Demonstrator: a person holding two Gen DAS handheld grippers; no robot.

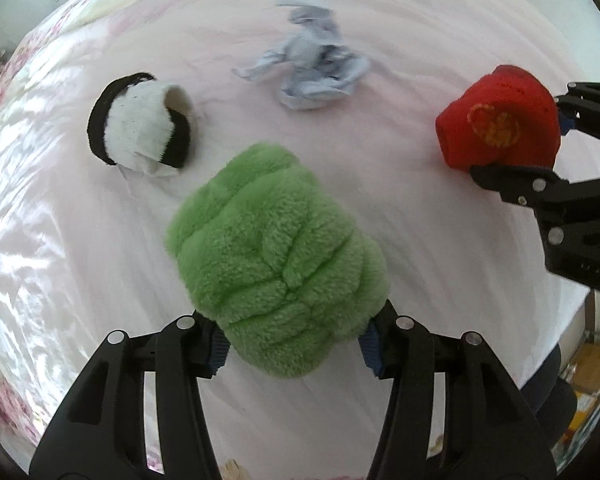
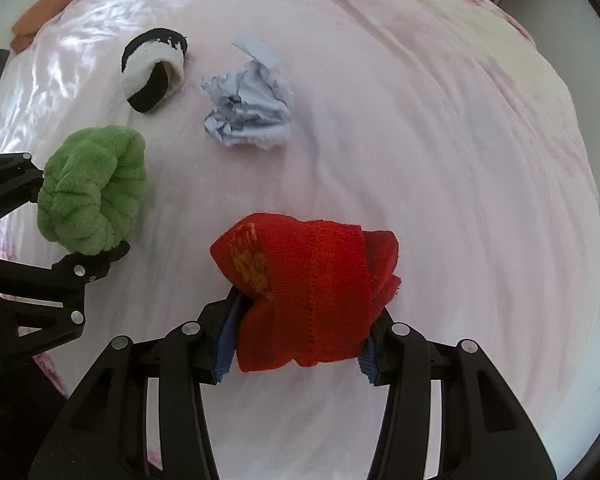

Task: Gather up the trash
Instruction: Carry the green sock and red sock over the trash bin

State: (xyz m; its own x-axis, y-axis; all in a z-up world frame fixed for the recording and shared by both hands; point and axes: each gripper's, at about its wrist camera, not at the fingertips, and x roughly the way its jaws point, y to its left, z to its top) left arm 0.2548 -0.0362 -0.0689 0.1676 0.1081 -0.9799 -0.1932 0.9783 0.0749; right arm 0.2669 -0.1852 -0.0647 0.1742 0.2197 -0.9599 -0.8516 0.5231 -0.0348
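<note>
My left gripper (image 1: 294,350) is shut on a fluffy green sock bundle (image 1: 276,252), held just above the pink bedsheet (image 1: 420,40). My right gripper (image 2: 296,354) is shut on a red rolled sock (image 2: 304,292) with a yellow emblem. Each wrist view shows the other gripper too: the right gripper (image 1: 520,132) with the red sock (image 1: 500,118) at the right edge, the left gripper (image 2: 76,196) with the green bundle (image 2: 94,190) at the left. A crumpled pale-blue paper ball (image 1: 316,68) (image 2: 248,114) lies on the bedsheet (image 2: 440,160) beyond both grippers.
A black-and-white rolled sock (image 1: 140,124) (image 2: 154,74) rests left of the paper ball. An orange-brown cloth (image 2: 56,4) lies at the far left edge of the bed. The bed's edge and floor clutter (image 1: 588,392) show at the lower right.
</note>
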